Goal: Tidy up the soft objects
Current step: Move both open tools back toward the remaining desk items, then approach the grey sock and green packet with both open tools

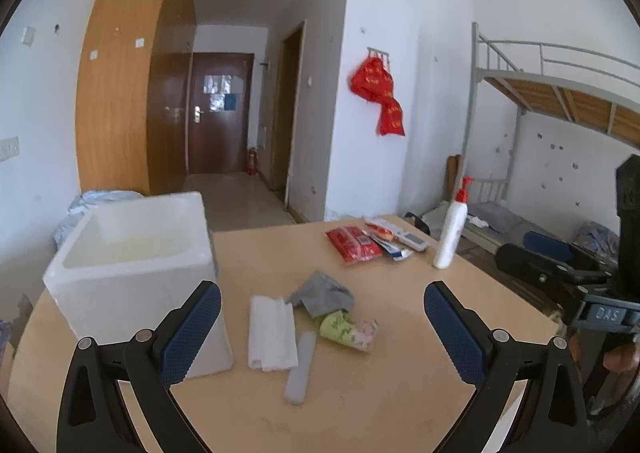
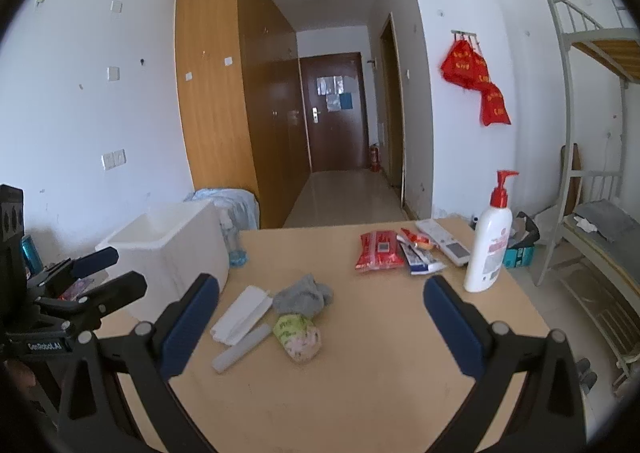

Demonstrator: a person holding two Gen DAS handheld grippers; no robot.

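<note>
Both your tongs, left [image 1: 322, 327] and right [image 2: 322, 323], are spread wide with nothing in them, hovering over the smooth tan bench [image 2: 360, 381]. The crumpled grey sock [image 2: 302, 298] sits mid-bench touching a green-pink fabric roll [image 2: 298, 335], right beside a folded white cloth [image 2: 240, 313] and the blocky white foam box [image 1: 132, 265].

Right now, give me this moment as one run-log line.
left gripper: open, empty | right gripper: open, empty | grey cloth, green-pink cloth, white folded cloth: on table | foam box: looks empty
</note>
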